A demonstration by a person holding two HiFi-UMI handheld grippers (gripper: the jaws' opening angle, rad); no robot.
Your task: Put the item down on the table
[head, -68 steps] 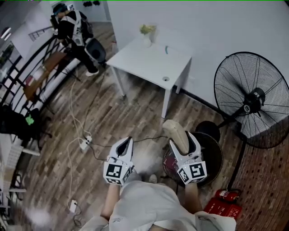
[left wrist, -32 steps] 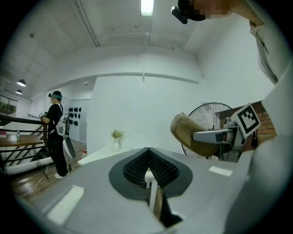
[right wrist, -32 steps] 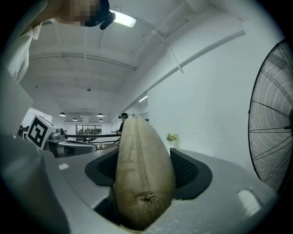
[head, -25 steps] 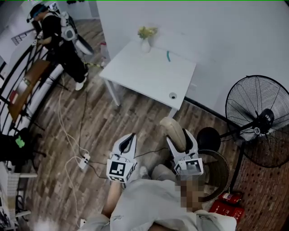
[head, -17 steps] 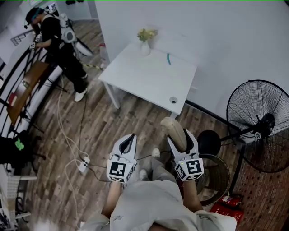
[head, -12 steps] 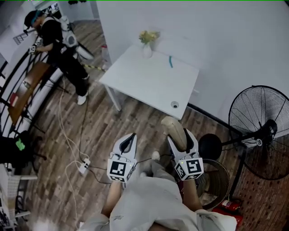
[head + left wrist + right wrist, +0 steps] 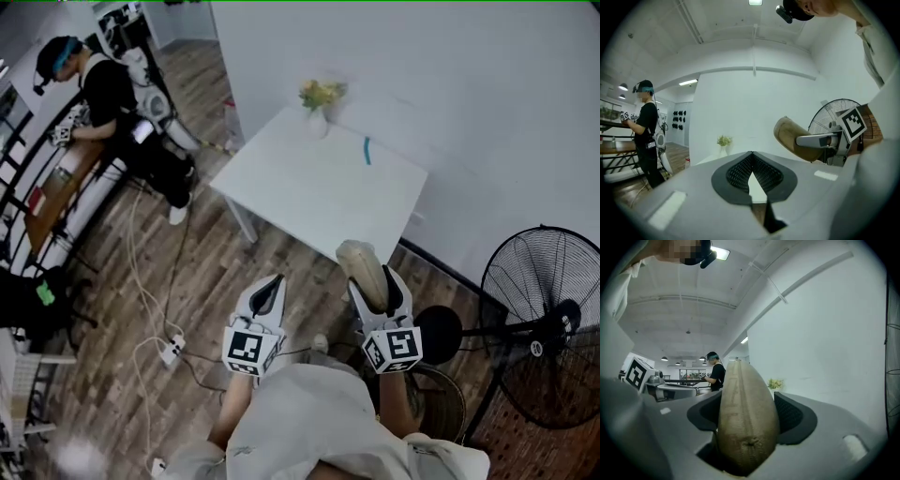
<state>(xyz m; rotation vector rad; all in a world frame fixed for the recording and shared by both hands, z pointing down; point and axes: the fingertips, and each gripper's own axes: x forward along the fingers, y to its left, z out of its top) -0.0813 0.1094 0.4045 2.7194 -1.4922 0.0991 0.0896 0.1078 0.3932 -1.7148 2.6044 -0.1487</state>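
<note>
- Both arms are bent in front of the person's torso, each hand carrying its claw above the wooden floor, side by side and apart, tips pointing forward toward the white worktop.
- The left claw sits lower left in the head view; the right claw is beside it and nearer the worktop's near edge.
- The tan oblong item is in the right claw, off the worktop and in the air, with its rounded far end just short of the worktop's near edge in the head view.
- Its long axis runs along the claw's 2 jaws, pointing away from the person toward the worktop, and it sticks out past the jaw tips.
- In the left gripper view the item slants up and away from the jaws that hold it.
- In the right gripper view the right claw stands wide, its 2 dark pads pressed on either side of the item.
- The left claw is closed, pad tips touching, with nothing between them.
</note>
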